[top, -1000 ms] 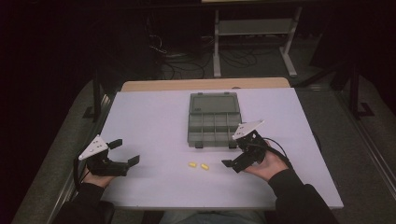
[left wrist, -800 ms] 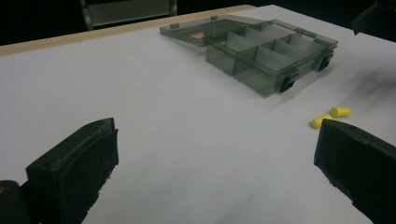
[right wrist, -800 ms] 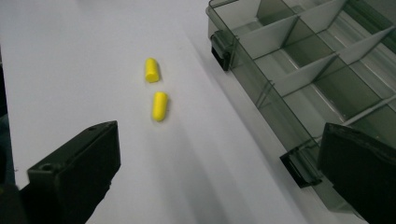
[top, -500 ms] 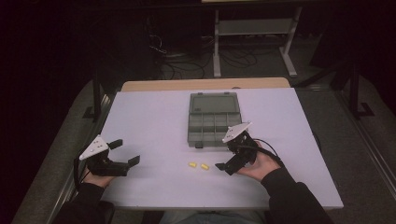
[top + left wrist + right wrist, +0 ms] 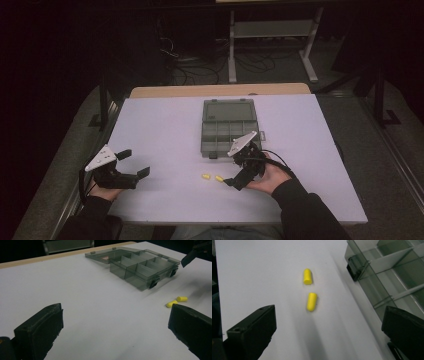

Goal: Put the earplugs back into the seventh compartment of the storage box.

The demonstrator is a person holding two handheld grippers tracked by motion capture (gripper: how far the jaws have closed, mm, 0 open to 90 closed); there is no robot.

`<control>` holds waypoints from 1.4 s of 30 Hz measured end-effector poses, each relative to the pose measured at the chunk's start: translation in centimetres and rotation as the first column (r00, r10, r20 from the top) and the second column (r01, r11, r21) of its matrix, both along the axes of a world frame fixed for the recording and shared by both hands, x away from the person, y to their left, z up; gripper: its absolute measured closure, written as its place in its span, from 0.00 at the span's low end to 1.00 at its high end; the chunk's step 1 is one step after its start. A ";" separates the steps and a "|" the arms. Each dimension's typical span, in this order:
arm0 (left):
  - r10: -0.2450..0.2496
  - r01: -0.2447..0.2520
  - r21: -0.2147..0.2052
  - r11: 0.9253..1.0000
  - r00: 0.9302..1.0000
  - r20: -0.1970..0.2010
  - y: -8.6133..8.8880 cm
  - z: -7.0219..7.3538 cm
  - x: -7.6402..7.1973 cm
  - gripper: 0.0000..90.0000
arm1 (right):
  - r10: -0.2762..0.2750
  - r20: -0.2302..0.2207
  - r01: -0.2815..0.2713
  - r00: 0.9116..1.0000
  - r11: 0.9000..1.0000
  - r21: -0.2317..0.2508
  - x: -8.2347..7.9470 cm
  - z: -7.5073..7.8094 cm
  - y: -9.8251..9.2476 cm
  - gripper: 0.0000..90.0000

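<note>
Two yellow foam earplugs (image 5: pixel 212 177) lie side by side on the white table (image 5: pixel 165 130), in front of an open grey compartment box (image 5: pixel 230 128). My right gripper (image 5: pixel 239 172) hovers just right of them, open, jaws pointing at them; in the right gripper view the nearer earplug (image 5: pixel 312 301) and the farther earplug (image 5: pixel 307 276) lie ahead between its jaws. My left gripper (image 5: pixel 131 164) rests open at the table's left front, holding nothing. In the left gripper view the earplugs (image 5: pixel 177 301) lie to the right, beyond the box (image 5: pixel 140 267).
The box's lid (image 5: pixel 229 109) lies flat behind its divided tray. A wooden strip (image 5: pixel 220 90) edges the table's far side. A metal stand (image 5: pixel 272 30) and cables sit on the dark floor beyond.
My right gripper has moved left and down toward the earplugs. The left gripper and the earplugs have stayed put.
</note>
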State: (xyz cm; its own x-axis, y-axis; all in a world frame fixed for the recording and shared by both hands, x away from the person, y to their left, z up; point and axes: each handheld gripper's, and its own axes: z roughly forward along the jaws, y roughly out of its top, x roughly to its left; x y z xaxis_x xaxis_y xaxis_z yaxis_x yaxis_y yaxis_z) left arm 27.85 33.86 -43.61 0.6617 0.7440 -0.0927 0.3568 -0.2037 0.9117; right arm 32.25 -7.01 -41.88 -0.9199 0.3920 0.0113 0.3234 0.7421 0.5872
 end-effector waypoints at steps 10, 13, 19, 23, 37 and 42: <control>-0.003 0.003 0.000 1.000 1.000 -0.001 0.0 0.0 0.0 0.00 | 0.037 -0.028 -0.038 0.999 0.999 -0.028 0.1 -0.8 1.4 0.02; -0.004 0.004 0.000 1.000 1.000 -0.001 0.0 0.0 0.0 0.00 | 0.045 -0.036 -0.047 0.998 0.998 -0.035 0.3 -1.0 1.8 0.05; -0.007 0.007 0.000 1.000 1.000 -0.003 -0.1 0.0 0.0 0.00 | 0.062 -0.070 -0.066 0.996 0.997 -0.047 0.6 -1.4 2.4 0.16; -0.010 0.010 0.000 1.000 1.000 -0.005 -0.1 -0.1 0.0 0.00 | 0.072 -0.079 -0.076 0.994 0.996 -0.048 0.6 -1.7 2.9 0.26; -0.015 0.015 0.001 1.000 1.000 -0.008 -0.1 -0.1 0.0 0.00 | 0.076 -0.067 -0.083 0.995 0.990 -0.111 0.4 -2.3 4.5 0.58; -0.018 0.018 0.002 1.000 1.000 -0.008 -0.2 -0.1 0.0 0.00 | 0.069 -0.071 -0.077 0.995 0.990 -0.116 0.5 -2.3 4.4 0.76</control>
State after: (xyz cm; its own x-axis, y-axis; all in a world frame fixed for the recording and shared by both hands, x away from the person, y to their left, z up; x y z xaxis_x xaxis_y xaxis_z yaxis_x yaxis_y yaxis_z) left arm 27.88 33.71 -43.71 0.6742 0.7322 -0.0968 0.3607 -0.2120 0.9083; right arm 32.76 -2.58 -44.23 -0.9450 0.3257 0.0306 0.3007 0.8281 0.4730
